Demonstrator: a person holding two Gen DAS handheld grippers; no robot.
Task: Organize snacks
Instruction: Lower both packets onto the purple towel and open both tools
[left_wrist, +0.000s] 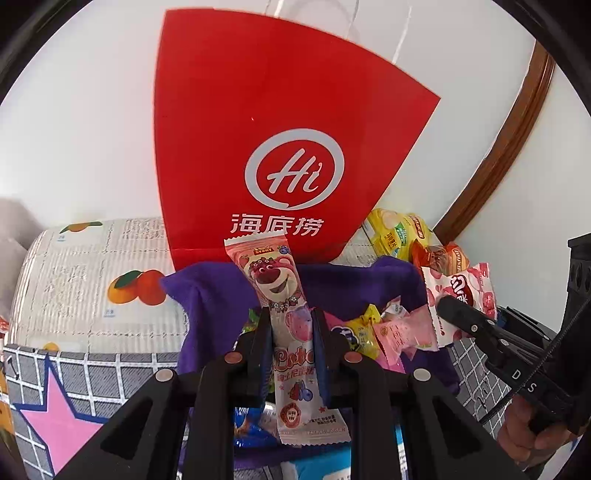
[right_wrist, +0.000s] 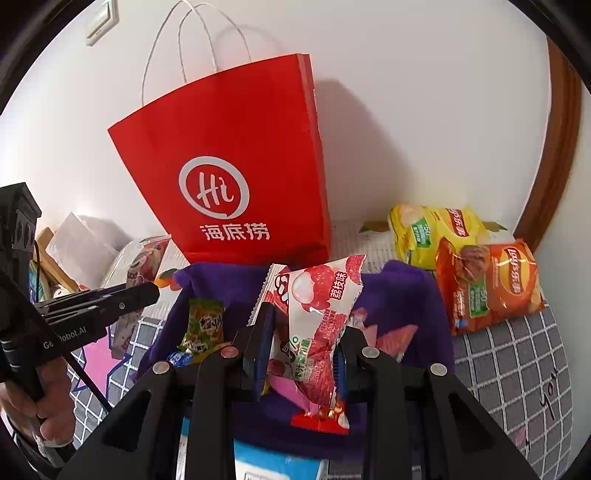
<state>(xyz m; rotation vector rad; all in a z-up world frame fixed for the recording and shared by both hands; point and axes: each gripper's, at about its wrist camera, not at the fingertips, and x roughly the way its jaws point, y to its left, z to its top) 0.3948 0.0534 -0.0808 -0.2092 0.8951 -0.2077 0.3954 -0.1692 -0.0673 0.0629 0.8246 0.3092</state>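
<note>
Left gripper (left_wrist: 291, 343) pinches a pink bear-print candy stick (left_wrist: 286, 332).
Right gripper (right_wrist: 303, 347) pinches a lychee snack packet (right_wrist: 317, 314), near the red paper bag (right_wrist: 236, 170).

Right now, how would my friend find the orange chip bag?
Find the big red paper bag standing against the wall. Right of it, past the purple cloth, two chip bags lie together. The orange chip bag is nearer and overlaps the yellow chip bag.
</note>
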